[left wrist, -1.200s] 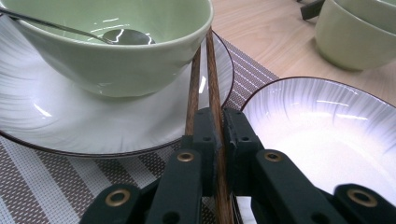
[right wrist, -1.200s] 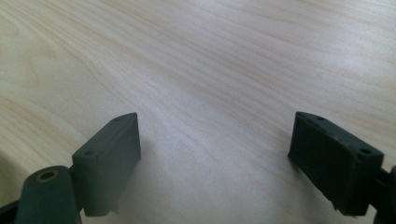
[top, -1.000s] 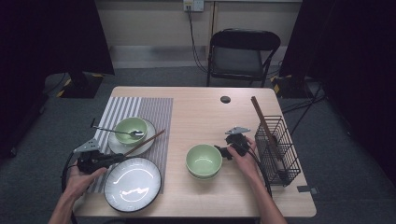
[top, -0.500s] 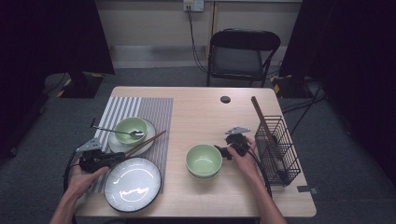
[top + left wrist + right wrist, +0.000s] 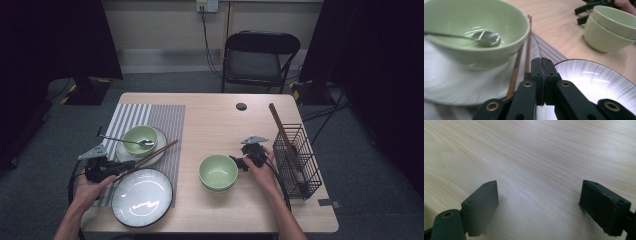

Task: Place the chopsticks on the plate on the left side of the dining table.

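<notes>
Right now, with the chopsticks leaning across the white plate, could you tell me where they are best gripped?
Probably at the low end of the chopsticks, nearest the left gripper, coming in level from that side with one of the fingers on each side of the pair. The sticks lie side by side and slant up over the white plate, so farther along the bowl crowds them.

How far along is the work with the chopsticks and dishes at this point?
Done: two stacked green bowls sit mid-table beside the open right tool. In hand: the left tool has just been closing next to the chopsticks, but its jaws meet with nothing visibly between them, so no grip shows. Left: the chopsticks, the spoon bowl and the large plate all sit untouched at the placemat.
</notes>
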